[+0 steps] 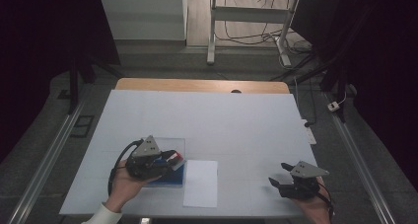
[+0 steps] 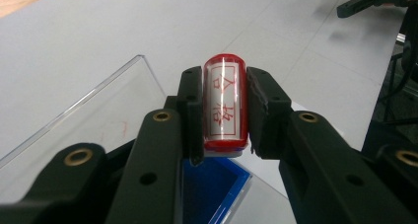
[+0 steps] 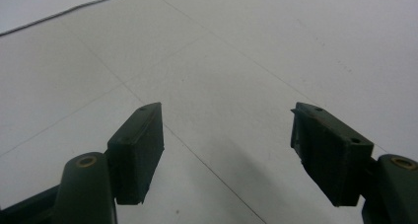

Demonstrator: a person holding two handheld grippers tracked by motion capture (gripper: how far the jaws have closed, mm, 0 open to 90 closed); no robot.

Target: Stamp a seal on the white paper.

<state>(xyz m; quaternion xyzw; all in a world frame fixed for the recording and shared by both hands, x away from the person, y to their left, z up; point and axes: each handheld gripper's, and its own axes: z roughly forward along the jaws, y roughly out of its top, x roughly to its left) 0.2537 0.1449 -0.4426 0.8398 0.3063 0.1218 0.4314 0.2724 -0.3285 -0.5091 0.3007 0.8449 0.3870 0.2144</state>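
Note:
A red stamp (image 2: 224,105) with a white label bearing red characters sits between the pads of my left gripper (image 2: 224,110), which is shut on it. In the high view the left gripper (image 1: 170,157) holds the stamp (image 1: 173,156) just above a blue ink pad (image 1: 170,177) lying in a clear open case (image 1: 167,142). The blue pad (image 2: 212,194) lies below the stamp. A white paper sheet (image 1: 201,182) lies to the right of the case. My right gripper (image 1: 280,174) rests at the table's near right with its jaws apart. Its pads (image 3: 143,145) stand wide over bare table, nothing between them.
A white cover (image 1: 207,120) lies over the wooden table (image 1: 197,85). The clear lid (image 2: 93,115) of the case slopes up at the left. A corner of the paper sheet (image 3: 44,2) is at the upper left of the right gripper view. Desk legs and cables (image 1: 276,36) stand beyond the table.

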